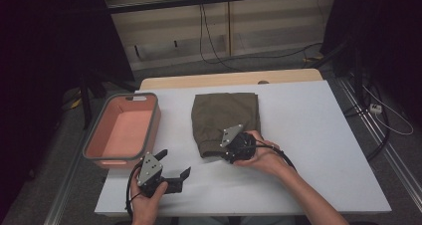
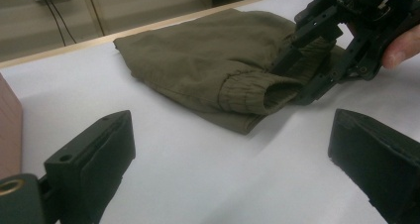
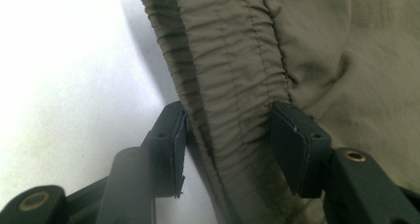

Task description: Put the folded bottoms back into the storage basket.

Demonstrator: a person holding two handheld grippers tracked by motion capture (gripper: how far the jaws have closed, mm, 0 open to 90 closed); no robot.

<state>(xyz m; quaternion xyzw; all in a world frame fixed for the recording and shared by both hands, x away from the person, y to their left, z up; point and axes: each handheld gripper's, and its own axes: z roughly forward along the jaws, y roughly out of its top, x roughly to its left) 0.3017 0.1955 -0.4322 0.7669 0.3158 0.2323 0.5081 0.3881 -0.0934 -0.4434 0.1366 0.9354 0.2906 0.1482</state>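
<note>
- Two hand-held grippers work a white table point(image 1: 308, 135), where a folded olive-green cloth garment point(image 1: 226, 116) lies near the middle, right of an empty pink plastic bin point(image 1: 124, 130).
- The garment looks light, soft and limp (likely to sag and unfold if lifted by one corner); its ribbed elastic cuff point(image 3: 233, 85) offers the thickest, surest hold.
- The right gripper point(image 3: 228, 135) straddles that cuff at the near edge, jaws partly closed around it; a firm pinch cannot be confirmed.
- The left gripper point(image 1: 174, 170) hovers low beside the bin, jaws spread and empty, hand level.

No legible text or labels.
</note>
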